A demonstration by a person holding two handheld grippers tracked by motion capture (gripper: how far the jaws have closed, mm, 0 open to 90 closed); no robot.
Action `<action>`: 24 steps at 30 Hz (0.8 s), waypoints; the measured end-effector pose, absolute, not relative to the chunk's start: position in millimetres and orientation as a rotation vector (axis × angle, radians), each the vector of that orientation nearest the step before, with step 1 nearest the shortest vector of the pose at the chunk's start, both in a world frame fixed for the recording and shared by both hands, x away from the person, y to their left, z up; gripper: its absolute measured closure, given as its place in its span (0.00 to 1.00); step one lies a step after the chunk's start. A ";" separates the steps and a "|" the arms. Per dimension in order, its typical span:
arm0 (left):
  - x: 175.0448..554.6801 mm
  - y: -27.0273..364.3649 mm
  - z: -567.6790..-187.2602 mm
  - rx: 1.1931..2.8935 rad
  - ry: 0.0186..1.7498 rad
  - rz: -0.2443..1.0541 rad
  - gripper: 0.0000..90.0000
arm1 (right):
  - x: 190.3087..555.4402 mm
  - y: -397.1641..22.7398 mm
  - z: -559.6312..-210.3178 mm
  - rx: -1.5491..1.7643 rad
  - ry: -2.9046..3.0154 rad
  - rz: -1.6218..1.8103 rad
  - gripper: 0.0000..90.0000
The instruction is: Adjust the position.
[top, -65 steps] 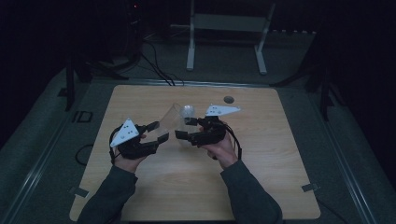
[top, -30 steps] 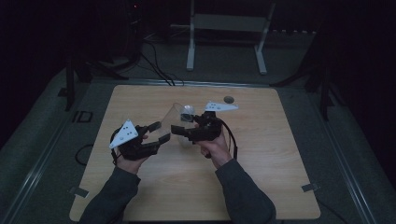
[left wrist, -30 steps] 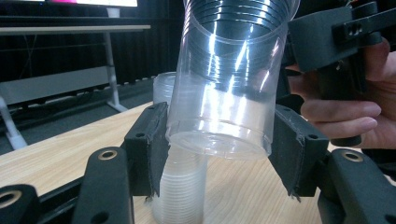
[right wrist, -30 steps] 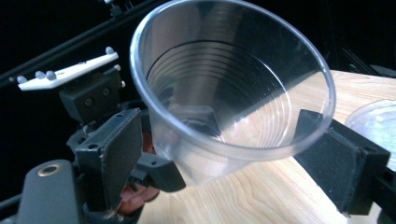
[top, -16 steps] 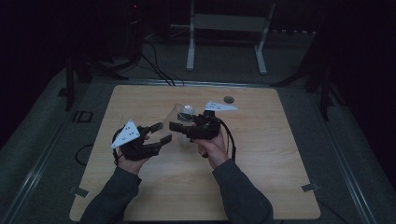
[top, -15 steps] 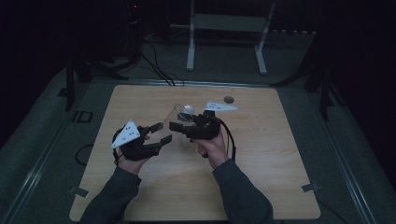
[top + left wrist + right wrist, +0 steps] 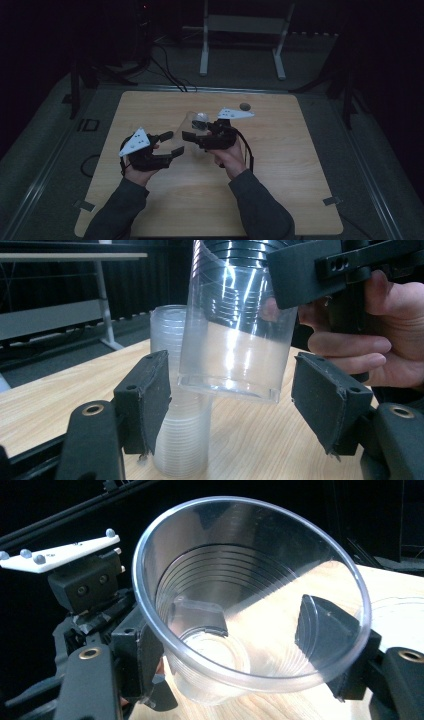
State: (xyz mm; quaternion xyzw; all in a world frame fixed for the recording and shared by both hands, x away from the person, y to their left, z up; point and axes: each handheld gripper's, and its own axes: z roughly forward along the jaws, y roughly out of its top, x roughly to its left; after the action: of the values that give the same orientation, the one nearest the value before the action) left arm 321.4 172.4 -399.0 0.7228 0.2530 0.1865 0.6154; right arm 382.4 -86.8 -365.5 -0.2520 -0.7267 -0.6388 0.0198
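Cups front and centre: the right gripper [image 7: 192, 138] has its jaws pinching a clear plastic cup [image 7: 235, 335] from both sides, just below the rim, and the cup hangs lifted off the wooden table [image 7: 300, 165]. In the right gripper view we look straight into that cup [image 7: 250, 595], its mouth towards the camera, with one dark pad pressed against the wall at 3 o'clock and the other at 9 o'clock. From the left gripper view, the cup tilts a little, base downward, directly between the left gripper's [image 7: 232, 400] jaws. Those jaws have just been opening, and they stand spread now, pads clear of the cup wall on both sides, nothing gripped. Behind the lifted cup, at about 11 o'clock from the left jaws, a stack of clear cups [image 7: 180, 440] stands upright on the table. In the high view the two grippers face each other near the table's middle, left gripper [image 7: 170, 145] at 9 o'clock of the right, tips close together. A small dark round object [image 7: 244, 106] lies on the table at 1 o'clock from the right gripper.
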 end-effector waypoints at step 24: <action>324.9 173.9 -397.2 1.759 0.569 0.382 0.33 | 376.3 -81.5 -359.0 -0.669 -2.575 -1.833 0.32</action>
State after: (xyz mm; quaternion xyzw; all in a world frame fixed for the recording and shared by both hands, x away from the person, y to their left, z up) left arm 324.9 173.9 -397.2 0.7546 0.2440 0.1640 0.5866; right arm 376.3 -81.5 -359.0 -0.2068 -0.7963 -0.5667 -0.0447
